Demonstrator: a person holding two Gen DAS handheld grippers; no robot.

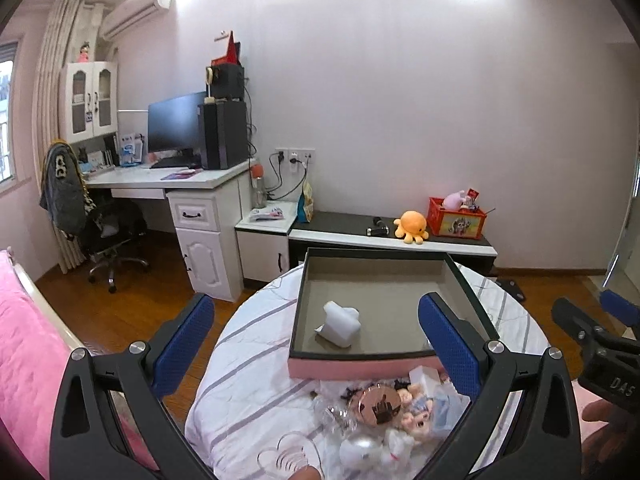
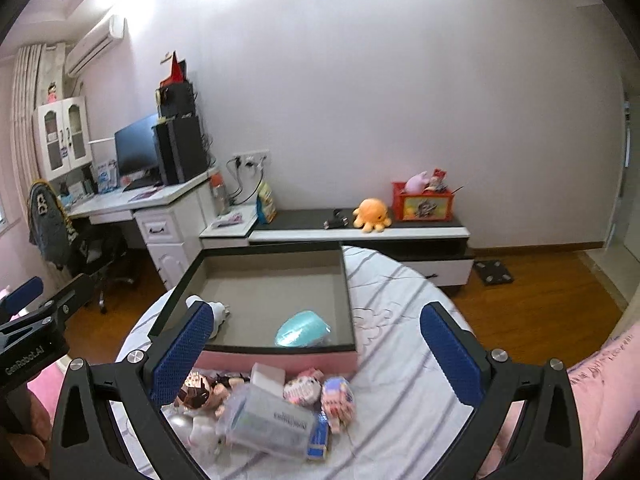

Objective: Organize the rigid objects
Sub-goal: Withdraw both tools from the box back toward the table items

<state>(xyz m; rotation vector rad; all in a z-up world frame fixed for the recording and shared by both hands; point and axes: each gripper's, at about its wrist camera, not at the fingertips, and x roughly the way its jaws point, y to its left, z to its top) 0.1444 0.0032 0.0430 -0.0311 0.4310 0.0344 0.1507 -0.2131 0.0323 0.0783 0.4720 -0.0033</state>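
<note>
A shallow box [image 1: 360,366] with pink sides, a dark rim and a grey floor sits on a round table [image 1: 256,360] under a striped cloth. A white block-like object [image 1: 340,322] lies inside it, and in the right wrist view a teal oval object [image 2: 302,332] lies near its front wall. In front of the box is a heap of small items: a rose-gold round piece [image 1: 380,400], little dolls [image 2: 338,400], a clear plastic container [image 2: 272,424] and a white block [image 2: 268,376]. My left gripper [image 1: 316,300] and right gripper [image 2: 316,308] both hover above the heap, open and empty.
A pink bed [image 1: 28,360] borders the table on the left. Behind are a white desk [image 1: 168,180] with monitor, an office chair [image 1: 104,232], and a low cabinet [image 1: 384,240] holding an orange octopus plush [image 1: 412,226] and a red crate [image 1: 456,220]. Wood floor surrounds.
</note>
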